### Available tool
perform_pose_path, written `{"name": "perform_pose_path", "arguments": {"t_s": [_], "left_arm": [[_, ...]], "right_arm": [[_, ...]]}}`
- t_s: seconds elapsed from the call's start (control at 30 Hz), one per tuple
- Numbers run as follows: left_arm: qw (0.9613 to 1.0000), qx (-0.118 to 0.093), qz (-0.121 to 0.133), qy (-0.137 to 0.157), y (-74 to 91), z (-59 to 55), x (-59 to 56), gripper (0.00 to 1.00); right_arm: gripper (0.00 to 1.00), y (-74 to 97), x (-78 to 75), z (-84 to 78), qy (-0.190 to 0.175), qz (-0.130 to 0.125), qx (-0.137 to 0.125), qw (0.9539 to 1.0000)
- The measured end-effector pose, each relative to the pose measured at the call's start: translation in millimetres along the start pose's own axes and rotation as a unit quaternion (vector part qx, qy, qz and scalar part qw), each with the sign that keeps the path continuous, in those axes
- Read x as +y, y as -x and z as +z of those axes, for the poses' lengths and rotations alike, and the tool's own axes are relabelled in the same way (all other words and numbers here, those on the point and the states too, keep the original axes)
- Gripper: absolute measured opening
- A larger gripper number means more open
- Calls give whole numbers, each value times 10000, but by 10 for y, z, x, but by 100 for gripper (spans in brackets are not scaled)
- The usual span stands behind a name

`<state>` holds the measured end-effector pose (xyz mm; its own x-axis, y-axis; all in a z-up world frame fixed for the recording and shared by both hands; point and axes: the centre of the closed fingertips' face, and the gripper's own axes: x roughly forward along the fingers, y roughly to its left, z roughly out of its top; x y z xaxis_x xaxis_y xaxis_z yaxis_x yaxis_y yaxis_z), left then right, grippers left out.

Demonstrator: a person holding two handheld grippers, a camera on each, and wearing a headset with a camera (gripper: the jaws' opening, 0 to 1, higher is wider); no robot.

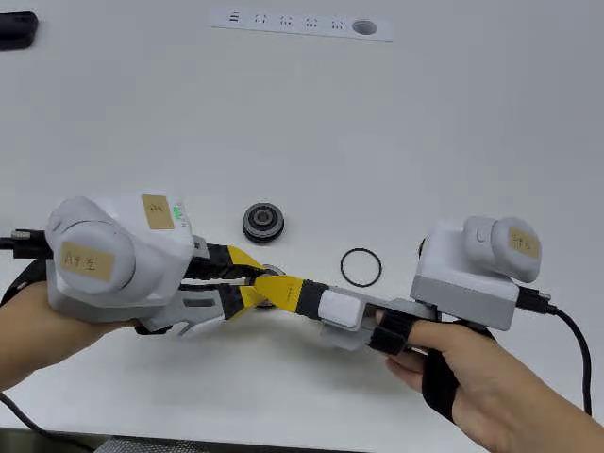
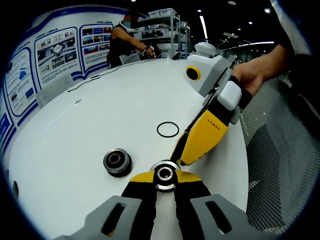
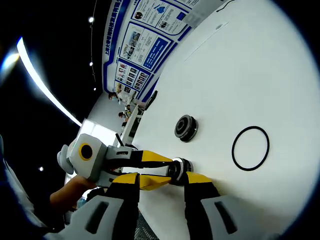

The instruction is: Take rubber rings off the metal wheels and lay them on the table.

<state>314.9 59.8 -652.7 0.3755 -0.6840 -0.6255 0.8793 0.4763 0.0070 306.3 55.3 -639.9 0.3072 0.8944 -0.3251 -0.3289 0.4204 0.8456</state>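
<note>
- Left gripper (image 2: 165,183) is clamped on a metal wheel (image 2: 165,174) near the table's (image 1: 453,132) front edge
- Right gripper's (image 3: 167,181) jaws stand apart, one yellow tip against that wheel's rim
- A second wheel (image 1: 263,222) and a loose rubber ring (image 1: 360,267) lie on the table just beyond
- Tan labels (image 1: 159,210) on the grippers carry handwriting too blurred to read

White table (image 1: 425,113), poster wall (image 2: 50,55), ceiling lights (image 2: 204,25)

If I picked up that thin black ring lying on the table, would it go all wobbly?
Probably yes: the ring is a very thin band, so it would likely flop and bend. It looks light for its size. It lies flat on the table, so a push should slide it, not roll it.
</note>
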Motion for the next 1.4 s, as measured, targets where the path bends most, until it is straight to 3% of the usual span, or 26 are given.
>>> {"name": "perform_pose_path", "arguments": {"t_s": [0.27,0.43,0.9,1.4], "left_arm": [[10000,-9,1,11,3,-3,-1,13],[10000,-7,-3,18,3,-4,0,13],[10000,15,-15,19,3,-15,8,13],[10000,31,-44,-13,4,-22,7,12]], "right_arm": [[13,-17,-229,3,36,-397,34,9992],[4,-12,-293,22,3,-489,43,9988],[1,-18,-265,33,18,-557,110,9984],[1,-43,-222,30,631,-727,295,9949]]}}
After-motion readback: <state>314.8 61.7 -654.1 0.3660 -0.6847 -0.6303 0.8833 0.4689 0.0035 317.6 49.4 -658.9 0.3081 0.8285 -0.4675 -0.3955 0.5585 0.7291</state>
